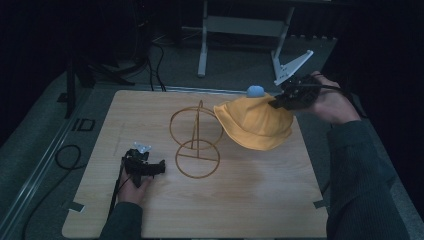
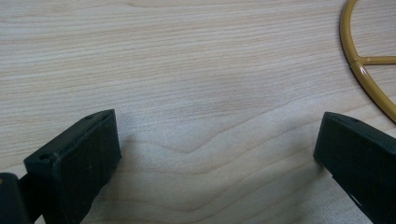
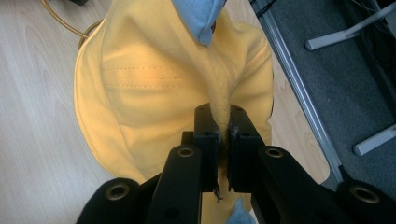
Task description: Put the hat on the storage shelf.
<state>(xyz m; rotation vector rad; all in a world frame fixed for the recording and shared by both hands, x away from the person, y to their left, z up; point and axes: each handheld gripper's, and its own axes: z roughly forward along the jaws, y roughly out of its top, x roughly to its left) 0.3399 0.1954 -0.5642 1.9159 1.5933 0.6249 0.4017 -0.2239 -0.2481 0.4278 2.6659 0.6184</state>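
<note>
A: What's on the wooden table?
B: A gold wire stand, mid-table: upright ring on a round base. Floor behind has white frame legs and cables.
A: Right gripper?
B: Raised over the far right edge, jaws pinched on a fold of the yellow hat. Hat hangs just beside the stand's ring; blue patch on top.
A: Left gripper?
B: Low on the table left of the stand base, jaws spread wide, nothing between them.
</note>
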